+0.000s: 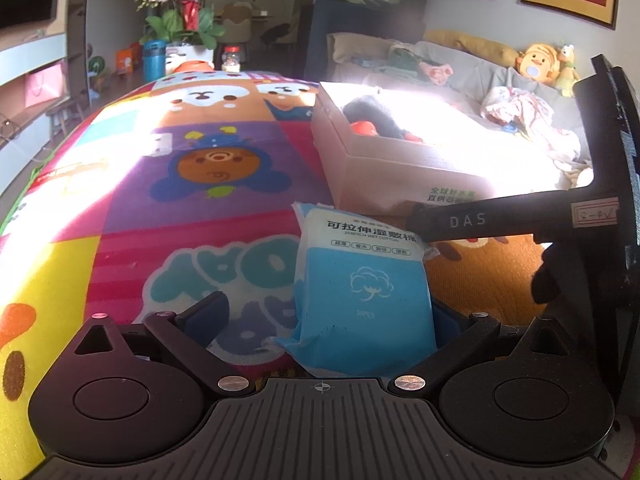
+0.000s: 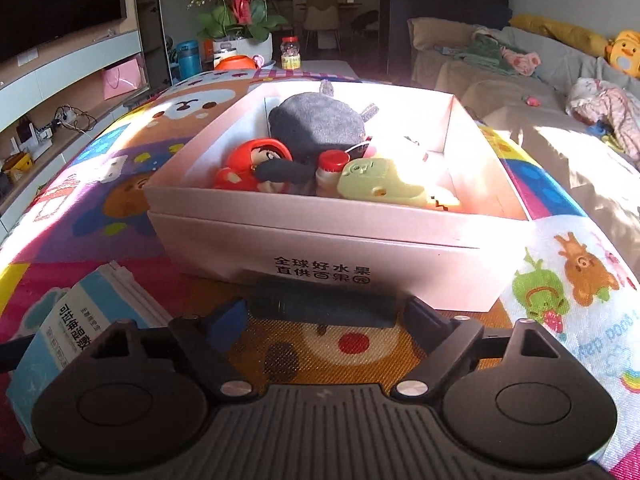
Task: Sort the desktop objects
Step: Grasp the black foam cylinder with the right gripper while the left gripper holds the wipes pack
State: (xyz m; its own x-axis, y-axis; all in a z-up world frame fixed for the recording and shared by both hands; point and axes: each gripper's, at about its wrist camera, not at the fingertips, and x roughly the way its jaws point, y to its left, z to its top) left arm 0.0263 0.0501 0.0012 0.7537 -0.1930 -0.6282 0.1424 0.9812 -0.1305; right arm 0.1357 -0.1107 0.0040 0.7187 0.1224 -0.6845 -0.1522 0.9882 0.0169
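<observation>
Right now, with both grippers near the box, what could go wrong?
The dark cylinder lies close to the box wall, so the open right gripper might shove the box while closing.
A finger of the right gripper crosses the blue pack inside the open left gripper; lifting the pack could bump it.

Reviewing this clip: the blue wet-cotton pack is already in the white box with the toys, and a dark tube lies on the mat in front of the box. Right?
One error. The blue wet-cotton pack is not in the white box; the left wrist view shows it outside the box, on the mat. The dark tube does lie on the mat in front of the box.
</observation>
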